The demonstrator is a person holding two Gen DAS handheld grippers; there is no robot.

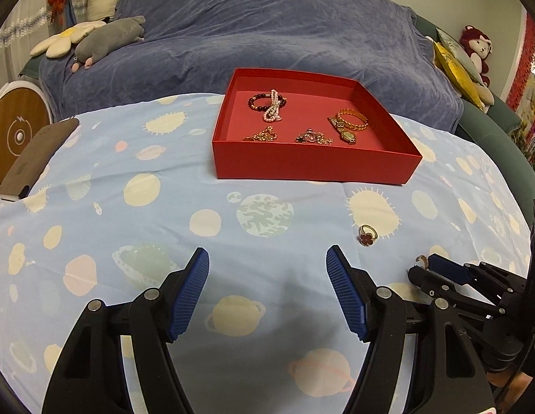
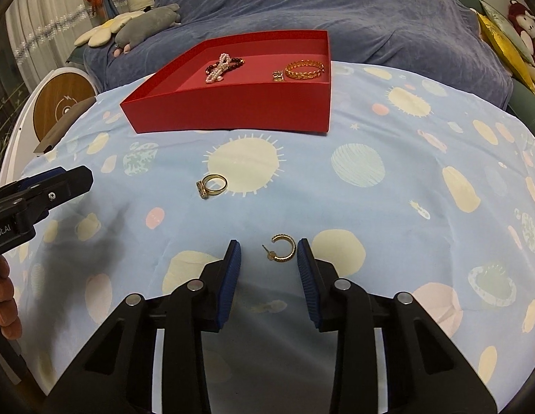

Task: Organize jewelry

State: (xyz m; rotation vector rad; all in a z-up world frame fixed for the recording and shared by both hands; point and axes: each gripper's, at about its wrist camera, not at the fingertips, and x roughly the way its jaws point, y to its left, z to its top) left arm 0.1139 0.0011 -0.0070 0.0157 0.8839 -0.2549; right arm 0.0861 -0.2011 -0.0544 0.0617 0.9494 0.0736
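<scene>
Lying between the parted fingers of the right gripper [image 2: 268,253], close to its right pad, was a gold hoop earring [image 2: 283,249] on the planet-print cloth [image 2: 388,207]; the jaws stood apart and pinched nothing. Ahead and to the left of that gripper lay a gold ring [image 2: 212,186] with a stone setting, flat on the cloth. The left gripper [image 1: 267,262] was spread wide, empty, above bare cloth, with the ring just ahead and to its right, showing a dark red clover face. Farther ahead of both stood the red box [image 1: 312,162], holding a dark bead bracelet [image 1: 259,100] crossed by a pearl strand [image 1: 273,107], a gold chain bangle [image 1: 352,120], a gold watch [image 1: 347,135] and two small gold chain pieces. Beyond it rose a blue-covered sofa [image 1: 267,34] with plush toys [image 1: 105,39].
</scene>
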